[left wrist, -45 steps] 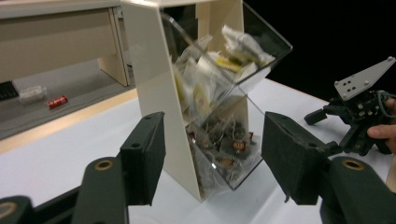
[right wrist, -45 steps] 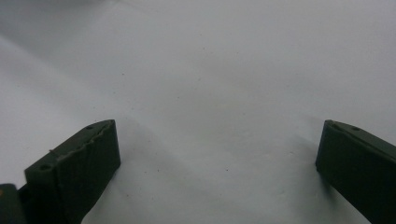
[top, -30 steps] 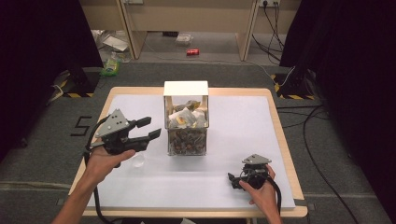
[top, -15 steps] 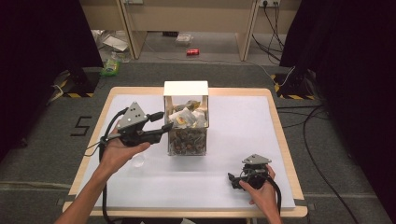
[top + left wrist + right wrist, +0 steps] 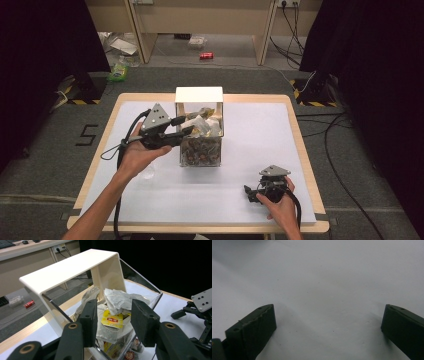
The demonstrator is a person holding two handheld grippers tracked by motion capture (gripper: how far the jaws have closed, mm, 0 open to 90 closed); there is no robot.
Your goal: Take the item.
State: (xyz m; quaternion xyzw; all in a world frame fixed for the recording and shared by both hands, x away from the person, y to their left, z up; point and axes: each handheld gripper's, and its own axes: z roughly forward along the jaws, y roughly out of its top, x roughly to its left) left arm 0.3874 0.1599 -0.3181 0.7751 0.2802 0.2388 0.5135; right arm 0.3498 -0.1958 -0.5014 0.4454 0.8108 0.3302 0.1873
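Observation:
A clear box (image 5: 201,150) under a white bent cover (image 5: 198,94) stands mid-table, stuffed with tea bags (image 5: 202,125) over small round capsules. My left gripper (image 5: 188,126) reaches level over the box's left rim. Its jaws have just been closing. In the left gripper view the left gripper (image 5: 113,307) stands open on either side of a crumpled white tea bag (image 5: 120,300) and a yellow tag (image 5: 112,320), pads not pressing them. My right gripper (image 5: 250,192) rests on the table at the front right; the right gripper (image 5: 328,307) is open with nothing between its fingers.
A white sheet (image 5: 260,130) covers the wooden table (image 5: 300,150). A small clear item (image 5: 148,174) lies by the left hand. On the floor beyond are a red can (image 5: 206,55) and a green packet (image 5: 119,70). The cover (image 5: 67,267) arches close above the tea bags.
The left hand has carried its gripper rightward from the table's left side to the box's top, and its jaws have narrowed. The right hand has kept still.

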